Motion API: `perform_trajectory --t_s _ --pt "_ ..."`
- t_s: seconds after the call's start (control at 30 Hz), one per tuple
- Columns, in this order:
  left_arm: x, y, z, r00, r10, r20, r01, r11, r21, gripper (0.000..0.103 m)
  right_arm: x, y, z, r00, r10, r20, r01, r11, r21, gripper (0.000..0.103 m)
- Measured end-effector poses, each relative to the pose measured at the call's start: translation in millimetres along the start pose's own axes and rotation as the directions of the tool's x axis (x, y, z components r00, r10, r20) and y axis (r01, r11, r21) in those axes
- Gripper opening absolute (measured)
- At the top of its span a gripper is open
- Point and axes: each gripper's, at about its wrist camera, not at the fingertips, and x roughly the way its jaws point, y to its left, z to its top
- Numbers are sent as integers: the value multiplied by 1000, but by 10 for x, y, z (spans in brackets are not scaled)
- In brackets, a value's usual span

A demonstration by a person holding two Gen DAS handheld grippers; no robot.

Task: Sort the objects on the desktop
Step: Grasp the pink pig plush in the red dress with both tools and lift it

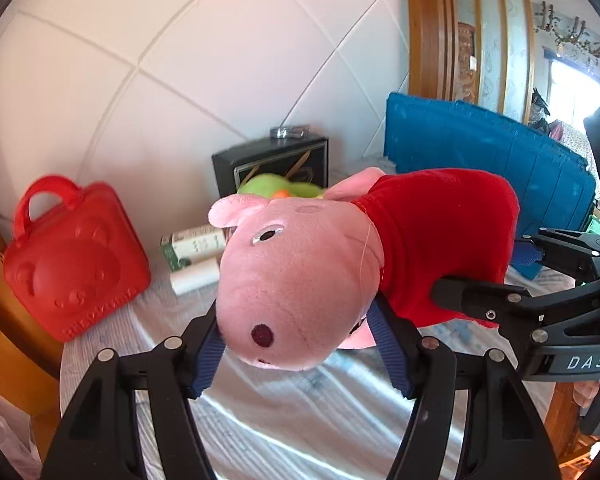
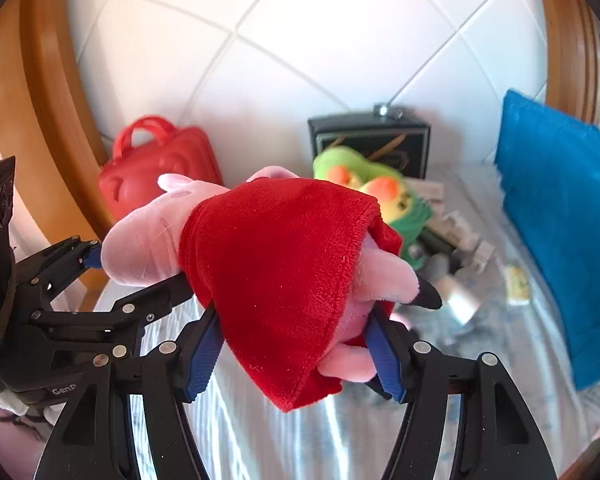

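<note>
A pink pig plush (image 1: 300, 272) in a red dress hangs lengthwise above the table, held at both ends. My left gripper (image 1: 296, 332) is shut on its head, with the blue pads pressed into both cheeks. My right gripper (image 2: 296, 332) is shut on the lower body and dress hem, with the pink legs sticking out past the pads. In the left wrist view the right gripper (image 1: 496, 272) comes in from the right onto the dress. In the right wrist view the pig plush (image 2: 276, 248) has the left gripper (image 2: 136, 276) at its head on the left.
On the cloth-covered table (image 1: 300, 420) stand a red bear-faced case (image 1: 76, 264), a black box (image 1: 272, 164), white rolls (image 1: 194, 256) and a green plush (image 2: 364, 184). Several small items (image 2: 460, 240) lie at the right, beside a blue cushion (image 2: 560, 220). A tiled wall is behind.
</note>
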Motion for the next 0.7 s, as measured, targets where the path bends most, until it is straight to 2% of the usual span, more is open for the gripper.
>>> perform_trajectory --t_s 0.1,0.23,0.37,0.5,0.7 --pt "-75 -314 212 999 -6 45 6 1000 7 66 -271 -219 84 999 -3 42 4 1000 -11 66" --pt "-41 -912 594 994 -11 104 8 1000 28 66 -668 -729 236 994 -15 105 17 1000 -17 66" --pt "64 -1722 1113 985 -22 170 10 997 72 66 -1126 -1472 396 985 -39 170 44 999 -25 66" --pt "292 -2582 1667 978 -71 198 51 993 104 67 -1583 -2355 610 975 -83 205 87 996 -11 67" --pt "785 -3692 2297 978 -142 154 122 984 129 67 -2014 -3665 814 965 -169 199 164 986 42 67"
